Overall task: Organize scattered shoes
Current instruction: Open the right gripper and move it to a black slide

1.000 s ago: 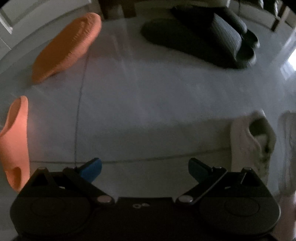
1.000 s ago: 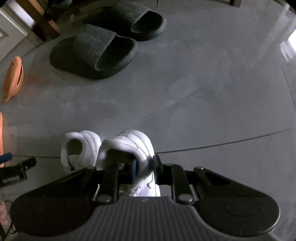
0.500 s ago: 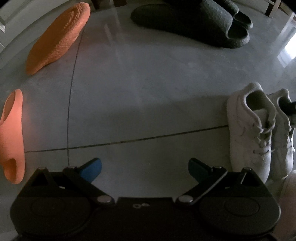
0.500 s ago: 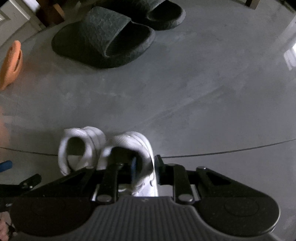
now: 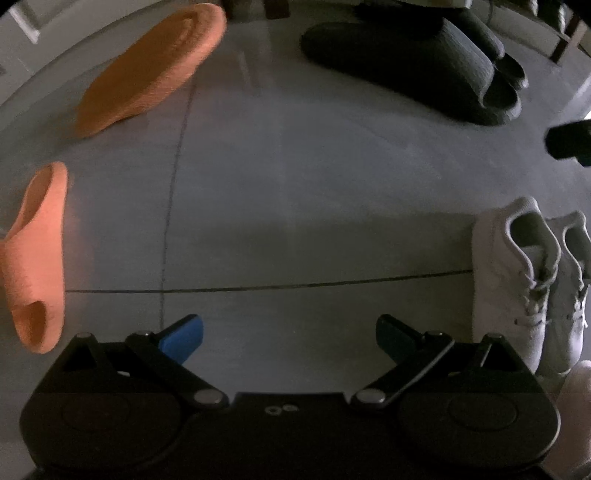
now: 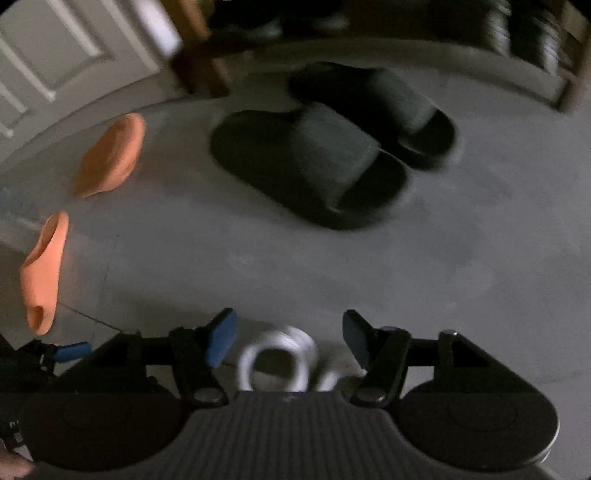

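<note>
Two white sneakers (image 5: 517, 280) stand side by side on the grey floor at the right of the left wrist view. One sneaker's collar (image 6: 277, 363) shows just below my right gripper (image 6: 288, 339), which is open and empty above it. My left gripper (image 5: 288, 338) is open and empty over bare floor. Two orange slides lie apart at the left: one on its side (image 5: 35, 258), one sole up (image 5: 147, 70). Both also show in the right wrist view, the one on its side (image 6: 42, 269) and the sole-up one (image 6: 110, 155). Two black slides (image 6: 314, 162) sit together further back.
A white panelled door (image 6: 55, 55) and a wooden furniture leg (image 6: 199, 48) stand at the back left. A low shelf with dark shoes (image 6: 517, 33) runs along the back. Tile seams (image 5: 258, 287) cross the floor.
My right gripper has let go of the white sneaker, opened and lifted back. The sneaker now stands beside its mate. My left gripper stays open and has shifted slightly.
</note>
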`<state>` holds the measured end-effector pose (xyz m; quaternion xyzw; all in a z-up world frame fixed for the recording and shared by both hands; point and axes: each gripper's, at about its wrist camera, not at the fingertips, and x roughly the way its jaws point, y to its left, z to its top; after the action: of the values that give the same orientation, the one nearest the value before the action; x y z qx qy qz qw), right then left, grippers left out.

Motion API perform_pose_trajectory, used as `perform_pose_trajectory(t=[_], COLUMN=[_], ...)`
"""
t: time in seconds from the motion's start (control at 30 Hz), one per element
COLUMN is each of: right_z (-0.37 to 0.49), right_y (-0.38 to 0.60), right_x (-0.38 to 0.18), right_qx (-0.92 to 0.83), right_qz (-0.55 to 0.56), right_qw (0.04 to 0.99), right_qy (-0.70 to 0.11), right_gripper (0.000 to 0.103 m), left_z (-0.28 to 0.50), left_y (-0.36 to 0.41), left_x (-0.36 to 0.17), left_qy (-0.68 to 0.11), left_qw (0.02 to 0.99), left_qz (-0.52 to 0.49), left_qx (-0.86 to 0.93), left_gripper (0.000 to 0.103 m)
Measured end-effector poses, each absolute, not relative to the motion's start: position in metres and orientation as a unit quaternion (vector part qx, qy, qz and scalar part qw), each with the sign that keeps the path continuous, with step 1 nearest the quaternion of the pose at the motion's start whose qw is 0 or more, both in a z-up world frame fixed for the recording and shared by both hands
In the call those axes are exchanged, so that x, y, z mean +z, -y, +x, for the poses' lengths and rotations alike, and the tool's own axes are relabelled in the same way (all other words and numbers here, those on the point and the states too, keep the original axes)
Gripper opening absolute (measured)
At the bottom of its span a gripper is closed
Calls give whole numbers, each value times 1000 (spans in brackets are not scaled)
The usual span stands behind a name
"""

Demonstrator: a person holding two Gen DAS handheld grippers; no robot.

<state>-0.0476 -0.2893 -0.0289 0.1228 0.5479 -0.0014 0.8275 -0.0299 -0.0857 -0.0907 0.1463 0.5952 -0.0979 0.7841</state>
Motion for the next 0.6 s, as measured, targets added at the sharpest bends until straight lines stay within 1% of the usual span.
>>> perform_pose_trajectory(t=[0.1,0.17,0.23,0.37,0.6], right_z=[-32,-19,-5,14,18], right_y=[288,291,297,319,342], right_x=[-28,-30,-32,-41,-53], right_qx=[-7,-21,-41,-50,-50], right_qz=[117,114,121,172,174], right_qw=[834,838,839,843,849], right_qy=[-539,-533,-528,-507,-497], right_gripper=[68,76,79,79,79], left_z=[-27,-23,-18,-12,-2], left_y=[74,70,67,76,112], left_x=[-90,-91,-91,-86,-76], left_qy=[-604,-612,-620,-619,-617], left_qw=[782,779,775,777,777], left_qz=[132,121,108,98,91], left_qx=[-78,-68,-58,-61,-90], left_gripper=[101,101,101,101,101])
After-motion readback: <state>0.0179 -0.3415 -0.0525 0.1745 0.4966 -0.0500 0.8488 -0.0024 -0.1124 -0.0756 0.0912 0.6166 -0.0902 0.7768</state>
